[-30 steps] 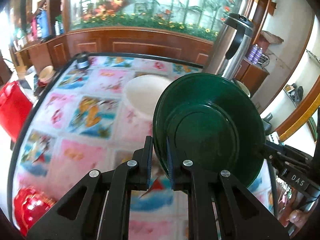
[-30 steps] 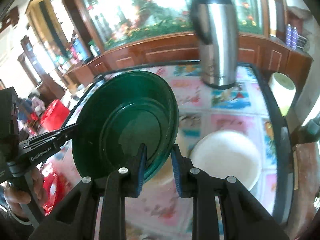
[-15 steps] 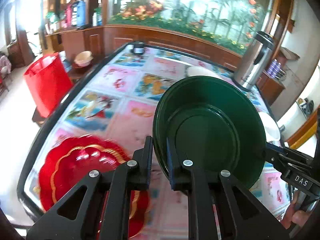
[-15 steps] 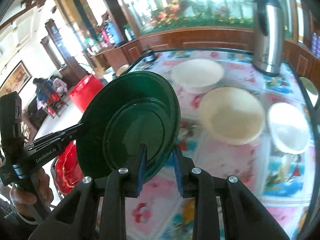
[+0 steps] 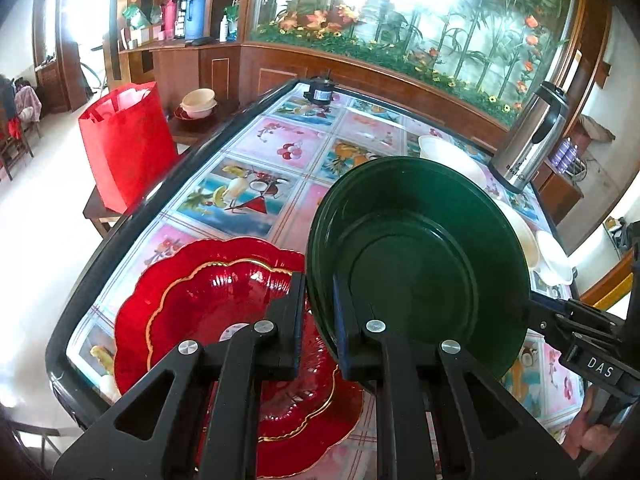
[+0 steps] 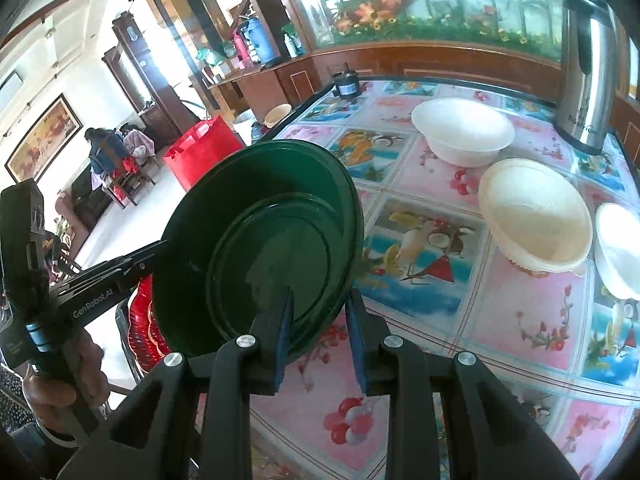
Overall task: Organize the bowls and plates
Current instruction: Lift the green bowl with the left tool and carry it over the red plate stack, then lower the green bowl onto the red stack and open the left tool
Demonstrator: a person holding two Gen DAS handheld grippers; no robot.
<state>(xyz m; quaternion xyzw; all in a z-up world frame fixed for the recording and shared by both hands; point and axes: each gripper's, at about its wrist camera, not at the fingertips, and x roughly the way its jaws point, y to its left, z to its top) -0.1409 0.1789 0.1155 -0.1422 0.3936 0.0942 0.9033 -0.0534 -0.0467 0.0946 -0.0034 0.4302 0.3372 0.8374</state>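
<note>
A dark green deep plate (image 5: 416, 264) hangs tilted above the table, carried by both grippers. My left gripper (image 5: 318, 284) is shut on its near rim, and in the right wrist view the same gripper (image 6: 160, 248) clamps the plate's left edge. My right gripper (image 6: 320, 304) is shut on the opposite rim of the green plate (image 6: 256, 240), with its blue pads on either side of the rim. A stack of red scalloped plates (image 5: 208, 300) with gold trim lies on the table's near-left corner, partly under the green plate.
Three white bowls (image 6: 462, 130) (image 6: 534, 216) (image 6: 618, 248) stand on the fruit-patterned table (image 6: 440, 320) near a steel thermos (image 6: 588, 64). A small black object (image 5: 318, 94) sits at the far edge. A red bag (image 5: 124, 140) stands beside the table. A hand (image 6: 60, 384) grips the left tool.
Both grippers carried the green plate from over the white bowls toward the table's left end. The red plates came into view and now lie under its near edge.
</note>
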